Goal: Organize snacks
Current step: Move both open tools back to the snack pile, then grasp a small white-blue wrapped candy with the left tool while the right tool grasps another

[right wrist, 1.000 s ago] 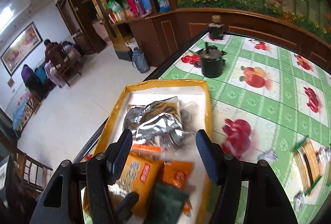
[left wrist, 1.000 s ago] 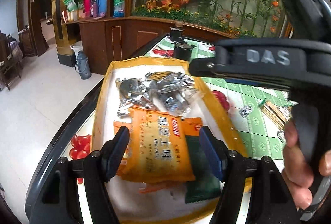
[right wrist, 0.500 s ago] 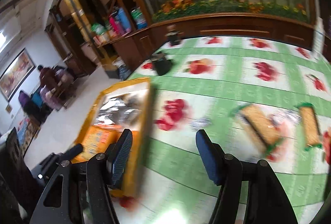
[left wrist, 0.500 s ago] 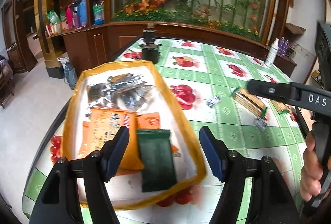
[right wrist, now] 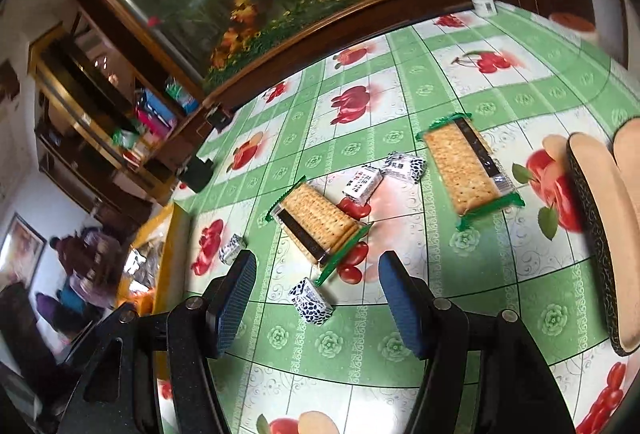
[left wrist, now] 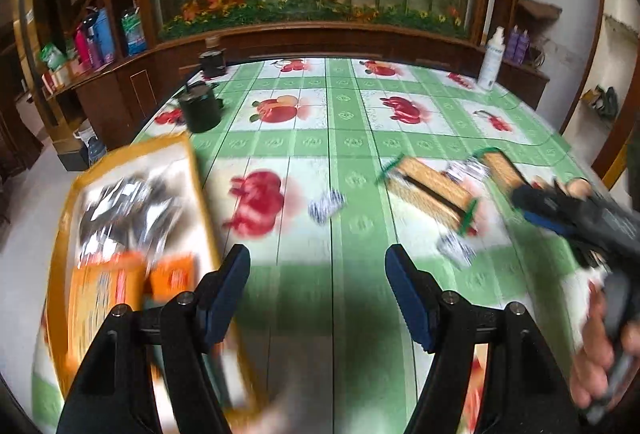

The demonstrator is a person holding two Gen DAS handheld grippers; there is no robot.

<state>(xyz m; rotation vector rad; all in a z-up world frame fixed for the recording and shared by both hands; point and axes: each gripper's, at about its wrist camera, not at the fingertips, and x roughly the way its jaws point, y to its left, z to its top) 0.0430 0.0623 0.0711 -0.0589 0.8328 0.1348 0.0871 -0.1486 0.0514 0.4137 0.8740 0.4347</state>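
The right gripper (right wrist: pixel 316 298) and the left gripper (left wrist: pixel 318 292) have jaws apart, both empty. The cracker pack (right wrist: pixel 318 228) lies on the counter (right wrist: pixel 400 350) at twelve o'clock from the right jaws. It seems light and fragile; better to grip its long edges gently.

My yellow-rimmed snack tray (left wrist: pixel 192 169) sits on the table. Right of the tray lie two clear-wrapped cracker packs (right wrist: pixel 316 224), small candies (right wrist: pixel 310 301) around them.
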